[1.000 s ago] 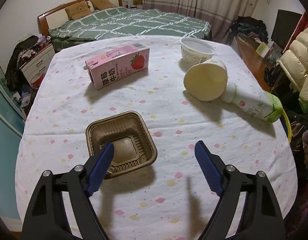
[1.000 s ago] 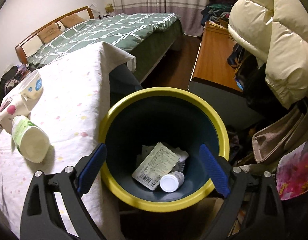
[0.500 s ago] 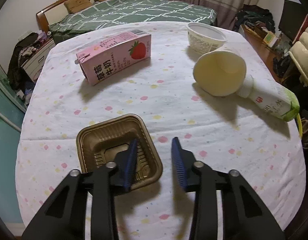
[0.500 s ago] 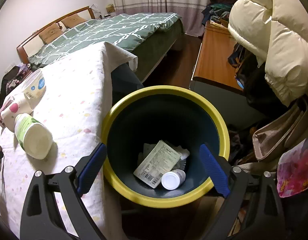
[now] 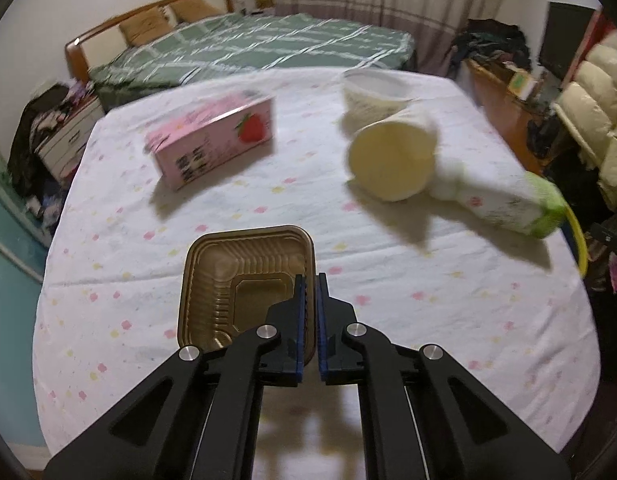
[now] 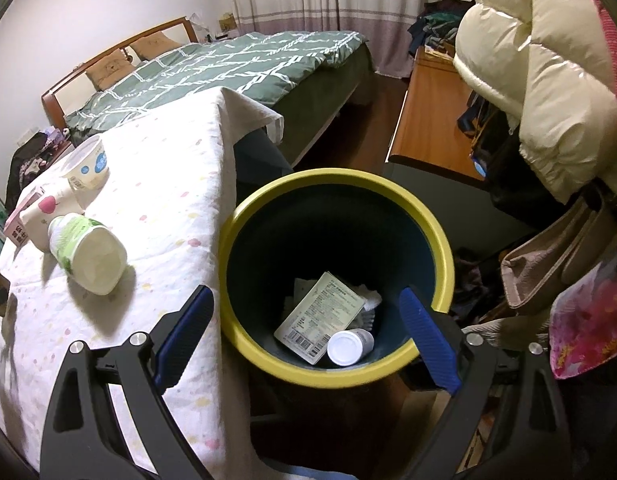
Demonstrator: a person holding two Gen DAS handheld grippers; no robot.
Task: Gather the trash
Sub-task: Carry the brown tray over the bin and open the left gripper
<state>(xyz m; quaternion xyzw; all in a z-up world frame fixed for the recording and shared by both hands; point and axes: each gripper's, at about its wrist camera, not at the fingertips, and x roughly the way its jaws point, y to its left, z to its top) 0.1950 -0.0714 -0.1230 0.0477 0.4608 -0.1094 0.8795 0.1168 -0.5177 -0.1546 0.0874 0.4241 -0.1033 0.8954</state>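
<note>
A shallow brown plastic tray (image 5: 244,280) sits open side up near the front edge of a table covered by a white dotted cloth (image 5: 388,272). It is nearly square, so it has no clear long side; its edges run roughly in line with the table's. The left gripper (image 5: 310,312) has just been closing, and its blue pads now pinch the tray's right wall, one inside and one outside.

Farther back, toward the left edge, a pink strawberry milk carton (image 5: 212,140) lies flat, its long side slanting from front left to back right. Toward the right edge, a pale paper cup (image 5: 392,160) lies on its side, mouth facing the front. Behind it stands a white tub (image 5: 372,96). A green-and-white bottle (image 5: 504,204) lies pointing at the right edge.

The right gripper (image 6: 308,320) hangs wide open and empty above a yellow-rimmed bin (image 6: 436,232) just beside the table's right edge.
</note>
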